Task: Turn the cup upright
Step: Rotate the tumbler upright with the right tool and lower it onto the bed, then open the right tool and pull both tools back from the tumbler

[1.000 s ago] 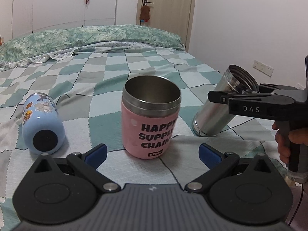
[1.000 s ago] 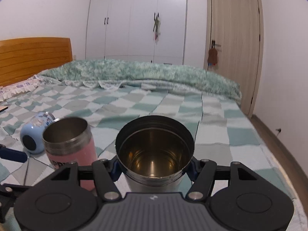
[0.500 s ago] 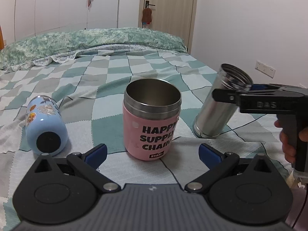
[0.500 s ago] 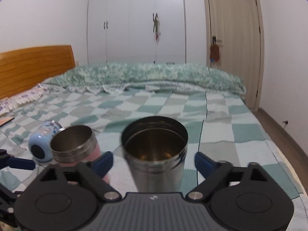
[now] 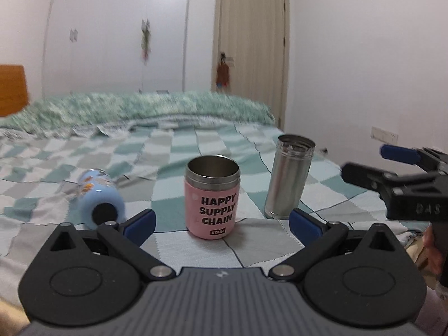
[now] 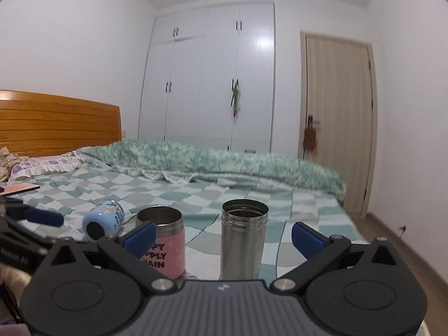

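A steel cup [image 5: 289, 175] stands upright on the checkered bedspread, mouth up; it also shows in the right wrist view [image 6: 243, 240]. A pink cup [image 5: 212, 197] marked "HAPPY SUPPLY CHAIN" stands upright to its left, also in the right wrist view [image 6: 165, 245]. A light blue bottle [image 5: 99, 197] lies on its side further left, also in the right wrist view [image 6: 103, 220]. My left gripper [image 5: 221, 222] is open and empty, in front of the pink cup. My right gripper [image 6: 222, 236] is open and empty, drawn back from the steel cup.
The bed carries a rolled green duvet [image 6: 224, 162] at the back and a wooden headboard [image 6: 56, 128] at the left. A wardrobe [image 6: 212, 78] and a door [image 6: 337, 117] stand behind. The bed's right edge [image 6: 350, 224] drops to the floor.
My right gripper opened, let go of the steel cup and drew back from it. The steel cup went from tilted to upright. Both cameras tipped upward.
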The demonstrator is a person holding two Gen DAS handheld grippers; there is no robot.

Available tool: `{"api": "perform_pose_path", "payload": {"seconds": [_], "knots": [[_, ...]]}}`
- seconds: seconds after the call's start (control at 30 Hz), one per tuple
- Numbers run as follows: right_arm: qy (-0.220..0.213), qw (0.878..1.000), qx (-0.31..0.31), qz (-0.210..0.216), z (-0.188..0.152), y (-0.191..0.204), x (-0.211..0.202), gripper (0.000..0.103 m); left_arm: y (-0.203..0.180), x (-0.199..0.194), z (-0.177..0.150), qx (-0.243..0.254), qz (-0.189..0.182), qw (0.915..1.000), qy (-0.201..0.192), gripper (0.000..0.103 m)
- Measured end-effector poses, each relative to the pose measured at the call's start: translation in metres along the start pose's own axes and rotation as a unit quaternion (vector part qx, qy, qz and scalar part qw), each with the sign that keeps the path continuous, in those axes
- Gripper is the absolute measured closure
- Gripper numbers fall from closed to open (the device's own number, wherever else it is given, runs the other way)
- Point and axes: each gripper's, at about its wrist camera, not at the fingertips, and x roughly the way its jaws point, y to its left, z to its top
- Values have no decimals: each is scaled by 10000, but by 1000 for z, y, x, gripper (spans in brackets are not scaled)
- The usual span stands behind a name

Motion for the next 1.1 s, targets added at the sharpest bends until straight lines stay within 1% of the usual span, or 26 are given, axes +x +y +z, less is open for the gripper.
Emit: {"api": "perform_pose_path", "payload": {"seconds": [0.17,0.27,0.37,0.43,0.5,0.53,0.6,1.1], "knots": [[-303,9986,-364,-226,-31,17,-45,0,-15,-32,-36,64,365,9971,-658,0],[-419,9972,-517,-354,-53,23,-62,0,-21,-36,-53,17,466,9958,-790,0],[-354,9979,-420,-355,-70,21,-70,0,-23,-33,-67,-213,529,9943,-906,0],[-346,9980,-345,-406,-81,18,-72,0,-26,-32,-78,-182,628,9923,-1050,0],[-427,9979,-267,-407,-83,15,-75,0,-31,-30,-83,-65,837,9909,-1049,0],[-496,9976,-247,-404,-84,14,-78,0,-30,-33,-83,-79,858,9900,-1114,0],[-525,9974,-262,-414,-86,14,-79,0,-31,-34,-85,-94,821,9891,-1220,0],[-528,9972,-285,-457,-87,17,-76,0,-36,-33,-88,-27,803,9891,-1236,0]]}}
